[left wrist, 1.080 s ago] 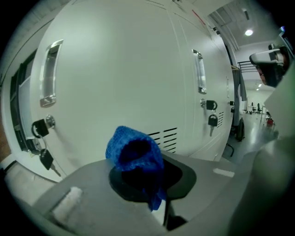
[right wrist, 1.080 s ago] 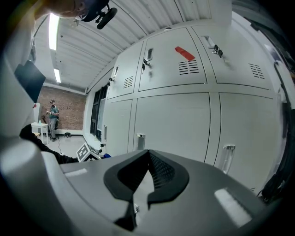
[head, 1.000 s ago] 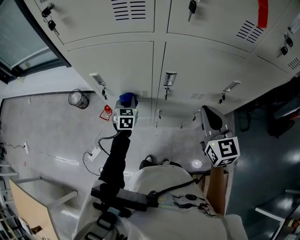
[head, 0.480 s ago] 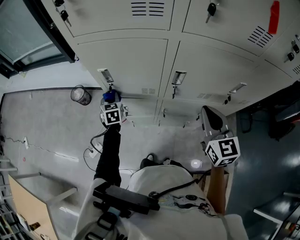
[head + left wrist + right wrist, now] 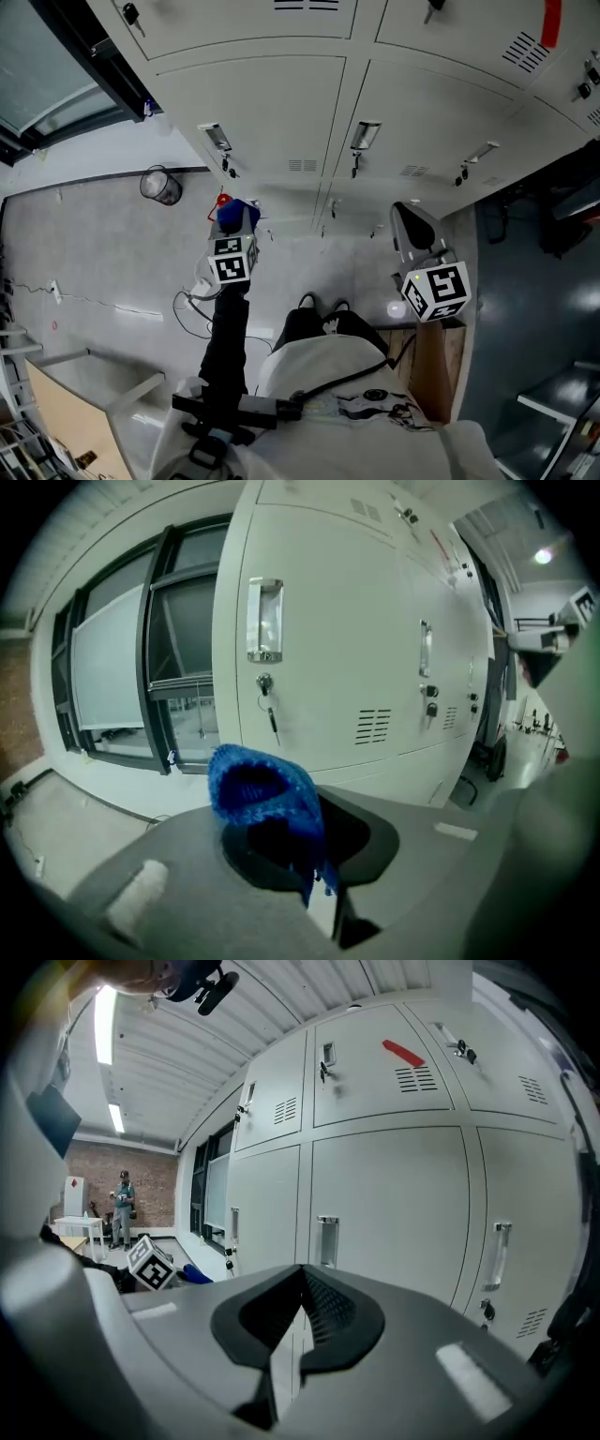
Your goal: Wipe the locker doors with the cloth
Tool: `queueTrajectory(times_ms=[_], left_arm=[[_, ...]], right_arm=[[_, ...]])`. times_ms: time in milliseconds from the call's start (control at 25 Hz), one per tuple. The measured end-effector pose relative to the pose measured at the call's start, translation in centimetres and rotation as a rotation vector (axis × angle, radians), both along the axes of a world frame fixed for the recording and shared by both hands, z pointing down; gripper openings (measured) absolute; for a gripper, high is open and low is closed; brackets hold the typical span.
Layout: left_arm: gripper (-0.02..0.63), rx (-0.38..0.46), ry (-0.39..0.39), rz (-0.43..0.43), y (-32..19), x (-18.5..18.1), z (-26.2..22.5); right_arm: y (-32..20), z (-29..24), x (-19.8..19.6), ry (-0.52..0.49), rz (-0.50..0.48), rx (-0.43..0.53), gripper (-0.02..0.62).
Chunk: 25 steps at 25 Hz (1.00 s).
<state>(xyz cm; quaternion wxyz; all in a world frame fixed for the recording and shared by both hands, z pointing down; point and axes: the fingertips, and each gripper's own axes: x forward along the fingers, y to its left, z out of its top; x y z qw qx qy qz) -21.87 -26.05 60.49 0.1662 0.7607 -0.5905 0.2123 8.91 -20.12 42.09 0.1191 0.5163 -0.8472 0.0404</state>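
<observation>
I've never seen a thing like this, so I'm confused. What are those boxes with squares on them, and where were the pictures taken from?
No robot here: a person stands facing grey locker doors and holds a two-jaw gripper in each hand. The boxes with squares are part of those grippers. One picture comes from a camera on the person's head, looking down at the floor. The other two come from cameras riding on the grippers. The left gripper is shut on a blue cloth for wiping; the cloth isn't touching a door. The right gripper is shut with nothing in it.
</observation>
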Motion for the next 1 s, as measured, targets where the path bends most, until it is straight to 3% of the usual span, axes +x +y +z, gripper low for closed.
queueTrajectory(times_ms=[240,480,640,1000], left_arm=[[0.025,0.117,0.107,0.099,6.8,5.5,-8.3],[0.025,0.276,0.127,0.129,15.4,10.4,-16.1],[0.025,0.345,0.152,0.093,21.8,13.4,-19.2],[0.025,0.418,0.153,0.119,31.3,16.3,-22.1]], right_arm=[[2.8,0.3,-0.2,-0.06,0.014,0.03,0.003],[9.3,-1.1,0.4,-0.108,-0.014,0.106,-0.001],[14.6,-2.2,2.8,-0.15,0.011,0.127,-0.002],[24.6,-2.7,2.4,-0.09,0.003,0.145,-0.002]])
